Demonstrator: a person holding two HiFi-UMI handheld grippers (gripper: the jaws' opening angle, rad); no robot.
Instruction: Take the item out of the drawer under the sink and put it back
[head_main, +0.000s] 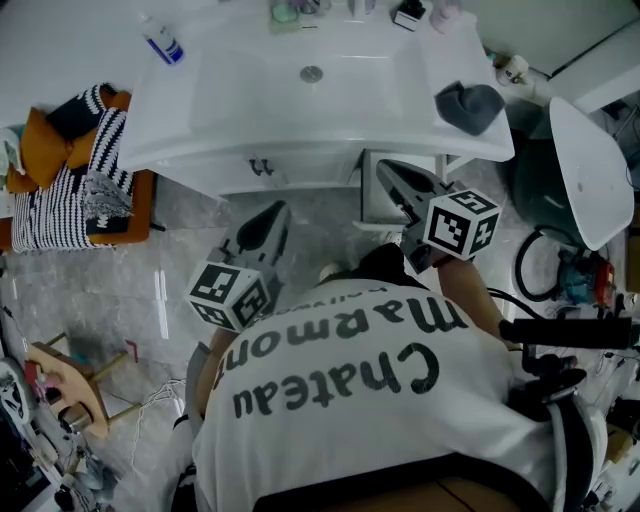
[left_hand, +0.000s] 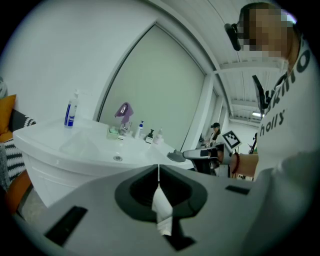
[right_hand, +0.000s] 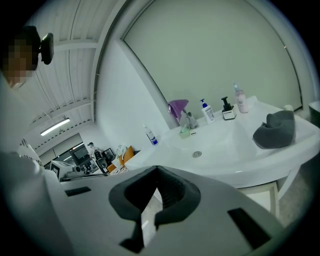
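The white sink (head_main: 310, 95) stands ahead of me, with a white drawer cabinet (head_main: 300, 168) under it. My left gripper (head_main: 272, 212) hangs over the floor in front of the cabinet, its jaws shut with nothing between them (left_hand: 159, 170). My right gripper (head_main: 388, 172) points at the right-hand drawer section (head_main: 372, 195); its jaws (right_hand: 157, 172) meet at the tips and hold nothing. The left gripper view also shows the right gripper (left_hand: 186, 154) from the side. No item from the drawer shows in any view, and I cannot tell whether the drawer stands open.
A grey cloth (head_main: 468, 106) lies on the sink's right rim, and a blue-capped bottle (head_main: 162, 42) at its left. An orange seat with a striped cloth (head_main: 70, 170) stands left. At the right are a white lid (head_main: 590, 170) and cables; a wooden stool (head_main: 70, 375) stands lower left.
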